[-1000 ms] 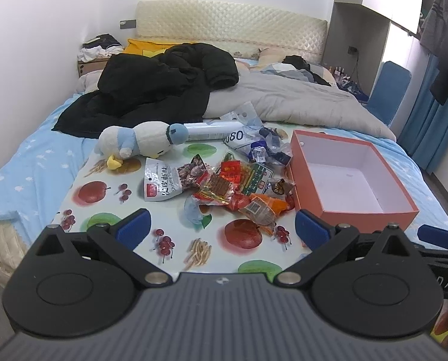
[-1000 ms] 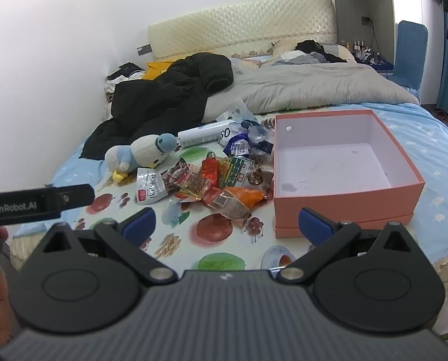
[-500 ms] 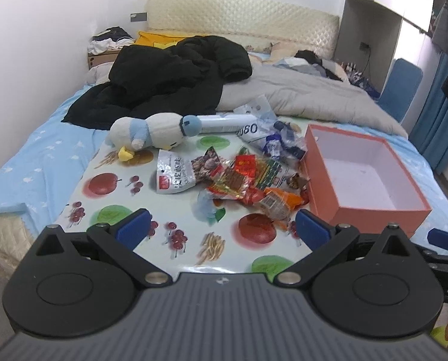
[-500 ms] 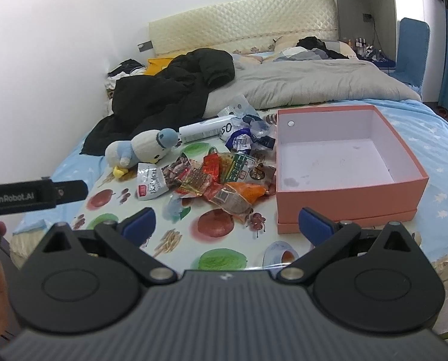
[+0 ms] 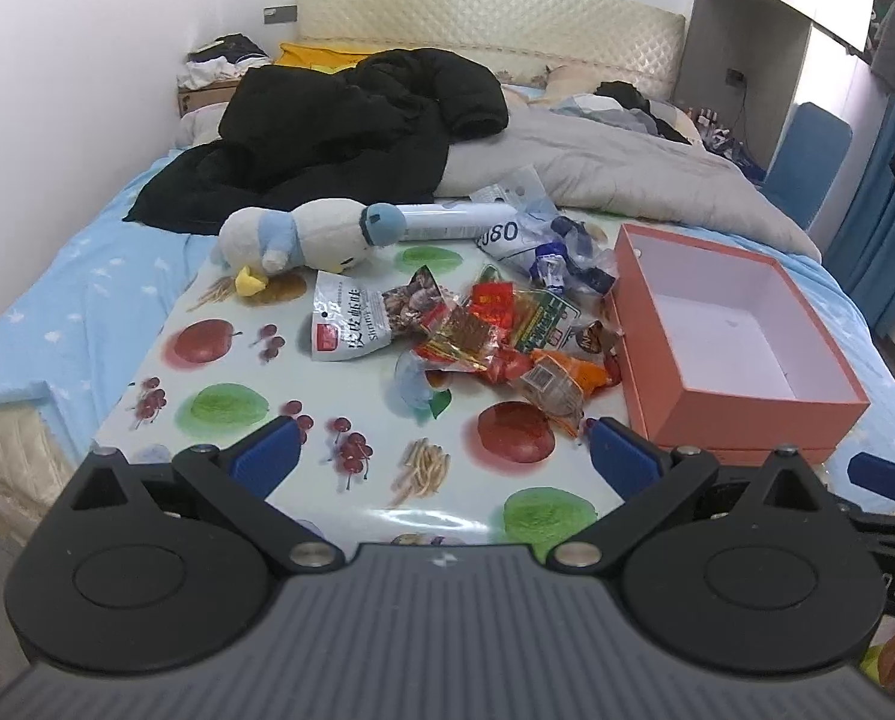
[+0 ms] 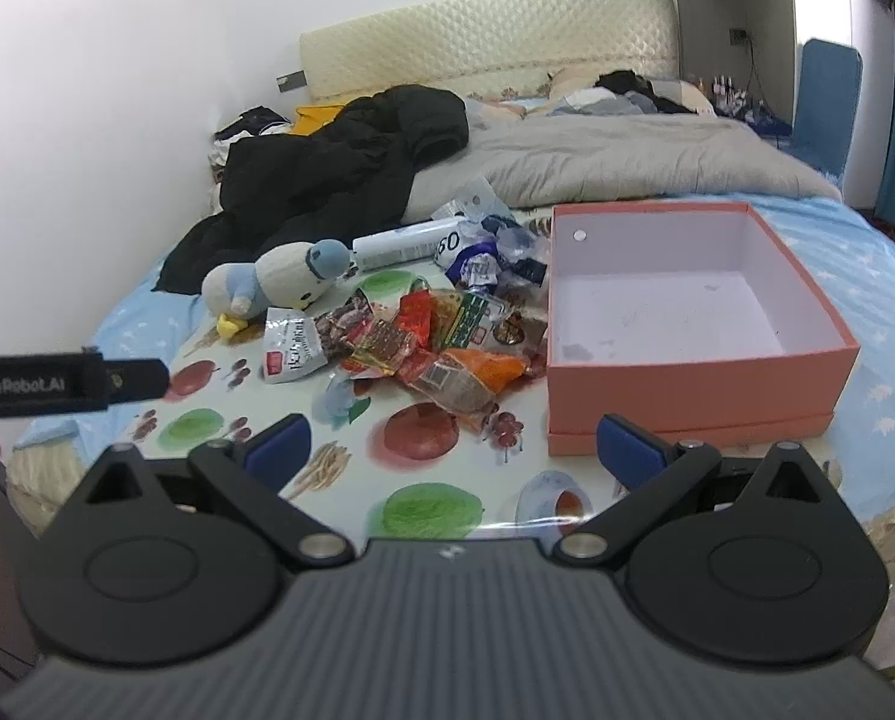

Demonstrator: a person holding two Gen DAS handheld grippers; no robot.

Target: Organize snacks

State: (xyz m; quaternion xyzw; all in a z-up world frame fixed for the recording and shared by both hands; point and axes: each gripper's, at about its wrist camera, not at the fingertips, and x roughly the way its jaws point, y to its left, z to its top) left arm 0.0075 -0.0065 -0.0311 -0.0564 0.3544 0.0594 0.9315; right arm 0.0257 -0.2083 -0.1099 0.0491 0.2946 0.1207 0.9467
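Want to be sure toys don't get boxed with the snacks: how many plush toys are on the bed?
1. The plush toy lies on its side at the far left of the fruit-print mat, left of the snack pile. Others could be hidden under the black coat.

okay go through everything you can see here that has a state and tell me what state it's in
Salmon-pink cardboard box: open, lidless, empty.
Pile of crinkly snack packets: loose on the fruit-print mat, outside the box.
White and blue plush penguin: lying on its side.
Left gripper: open, empty.
Right gripper: open, empty.
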